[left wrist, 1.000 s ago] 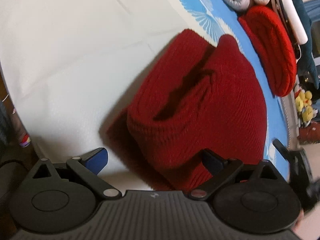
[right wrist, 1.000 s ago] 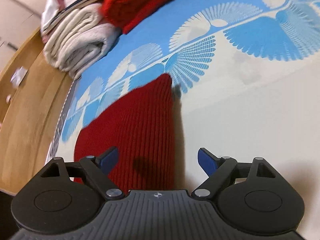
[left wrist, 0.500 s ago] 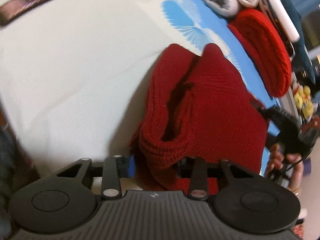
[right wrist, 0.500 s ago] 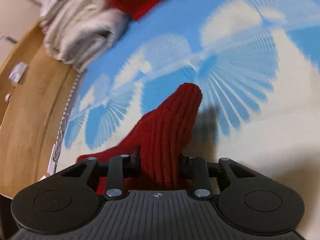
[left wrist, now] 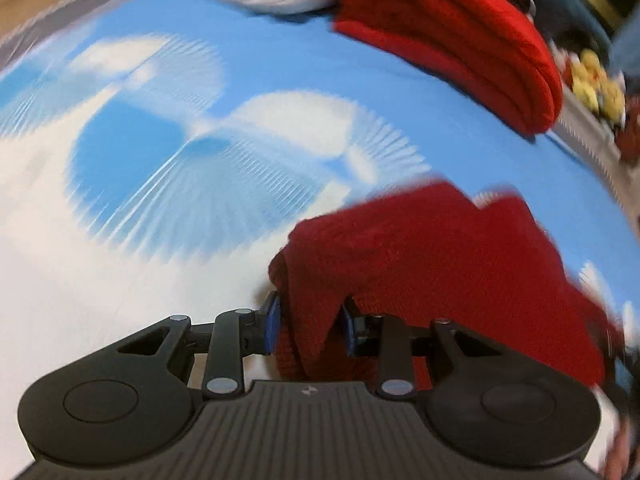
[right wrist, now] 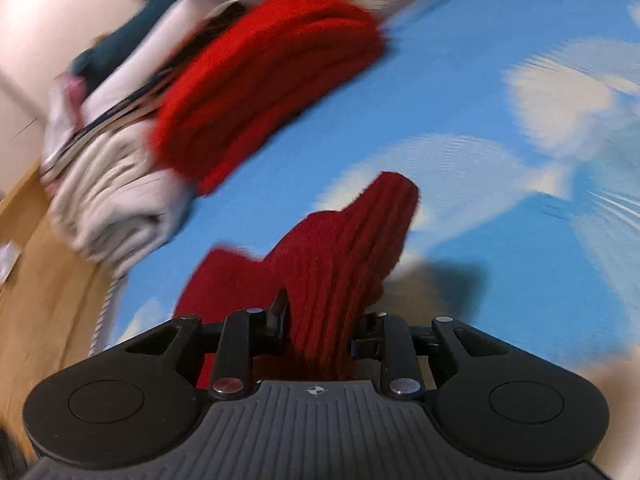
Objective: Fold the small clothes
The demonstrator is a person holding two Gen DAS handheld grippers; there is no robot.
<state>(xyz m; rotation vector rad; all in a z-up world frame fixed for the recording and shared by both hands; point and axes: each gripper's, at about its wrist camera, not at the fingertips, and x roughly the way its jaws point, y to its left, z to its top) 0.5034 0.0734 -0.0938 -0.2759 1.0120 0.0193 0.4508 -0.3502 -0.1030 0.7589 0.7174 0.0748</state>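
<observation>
Left wrist view: the left gripper point(left wrist: 310, 326) has its jaws pinching the dark red knit hat point(left wrist: 440, 264) above the blue-and-white patterned sheet point(left wrist: 160, 152). The right gripper point(right wrist: 320, 330) likewise pinches the hat's other edge. A folded red knit point(right wrist: 256, 84) lies beyond, beside folded cream cloth point(right wrist: 116, 200).

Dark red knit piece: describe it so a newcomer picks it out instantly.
On the blue-and-white patterned sheet, look nearest the cameras: the dark red knit piece is pinched by both the left gripper and right gripper. Unlike the brighter red folded knit by the stacked grey-white cloths, it is deeper red and unfolded.
</observation>
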